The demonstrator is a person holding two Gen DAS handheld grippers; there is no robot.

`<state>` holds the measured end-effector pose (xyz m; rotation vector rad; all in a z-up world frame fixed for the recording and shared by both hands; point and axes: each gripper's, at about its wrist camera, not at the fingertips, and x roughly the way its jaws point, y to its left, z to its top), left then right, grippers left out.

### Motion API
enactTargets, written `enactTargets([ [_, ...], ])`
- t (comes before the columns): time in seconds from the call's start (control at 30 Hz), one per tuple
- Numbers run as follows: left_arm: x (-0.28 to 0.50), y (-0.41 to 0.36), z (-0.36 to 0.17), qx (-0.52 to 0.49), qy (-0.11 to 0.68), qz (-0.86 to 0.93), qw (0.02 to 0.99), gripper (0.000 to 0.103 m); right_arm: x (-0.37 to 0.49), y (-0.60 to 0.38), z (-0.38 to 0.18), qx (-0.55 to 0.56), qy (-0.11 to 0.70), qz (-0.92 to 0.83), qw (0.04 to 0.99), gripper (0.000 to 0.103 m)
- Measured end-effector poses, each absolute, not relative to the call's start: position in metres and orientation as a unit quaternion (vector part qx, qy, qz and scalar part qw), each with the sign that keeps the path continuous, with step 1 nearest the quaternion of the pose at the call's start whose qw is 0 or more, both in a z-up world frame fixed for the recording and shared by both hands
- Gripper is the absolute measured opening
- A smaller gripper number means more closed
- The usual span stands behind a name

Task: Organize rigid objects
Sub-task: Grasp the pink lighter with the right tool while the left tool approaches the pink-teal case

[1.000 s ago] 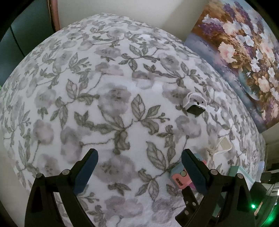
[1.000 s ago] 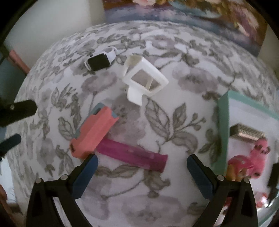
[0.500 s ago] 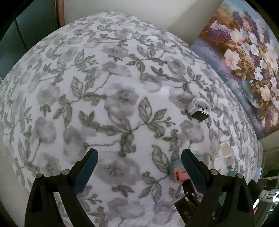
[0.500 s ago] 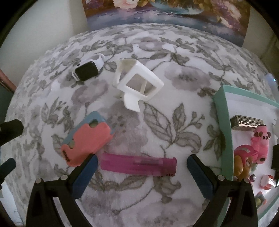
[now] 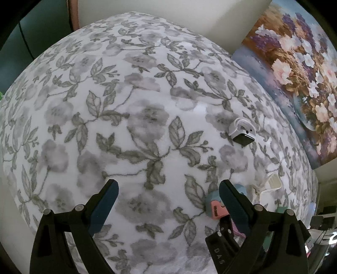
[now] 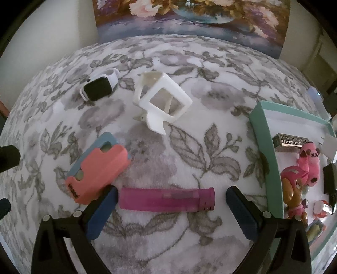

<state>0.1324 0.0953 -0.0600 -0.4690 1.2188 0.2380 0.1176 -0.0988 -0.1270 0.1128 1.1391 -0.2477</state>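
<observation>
In the right wrist view my right gripper (image 6: pixel 170 195) is open, its blue fingers straddling a magenta lighter (image 6: pixel 167 199) that lies crosswise on the floral cloth. A pink and blue case (image 6: pixel 99 170) rests just left of it, touching the left finger. Farther back lie a white open-frame plastic holder (image 6: pixel 162 103) and a smartwatch (image 6: pixel 99 87) with a white band. A teal-rimmed tray (image 6: pixel 262 151) at the right holds pink toys and a metal box. My left gripper (image 5: pixel 168 187) hangs open over bare cloth, with the case (image 5: pixel 214 207) by its right finger and the smartwatch (image 5: pixel 242 132) beyond.
A flower painting (image 6: pixel 189 19) leans against the wall behind the table. The cloth-covered table (image 5: pixel 126 105) drops off at its rounded left edge, with a dark surface beyond. The right gripper's black body (image 5: pixel 221 242) shows low in the left wrist view.
My right gripper has moved in toward the magenta lighter, which now sits between its fingers. The left gripper's view has shifted slightly; nothing was grasped.
</observation>
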Motion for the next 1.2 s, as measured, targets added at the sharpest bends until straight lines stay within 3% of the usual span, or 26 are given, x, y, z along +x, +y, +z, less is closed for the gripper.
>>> enactTargets([
  [0.37, 0.134, 0.088, -0.058, -0.201, 0.568, 0.102, 0.792, 0.096, 0.111, -0.103, -0.121, 0.051, 0.542, -0.107, 0.832, 0.102],
  [0.7, 0.135, 0.083, -0.063, -0.189, 0.578, 0.092, 0.789, 0.096, 0.110, -0.108, -0.112, 0.037, 0.541, -0.083, 0.836, 0.084],
  [1.2, 0.137, 0.080, -0.064, -0.180, 0.584, 0.083, 0.787, 0.096, 0.118, -0.120, -0.092, 0.057, 0.523, -0.067, 0.848, 0.084],
])
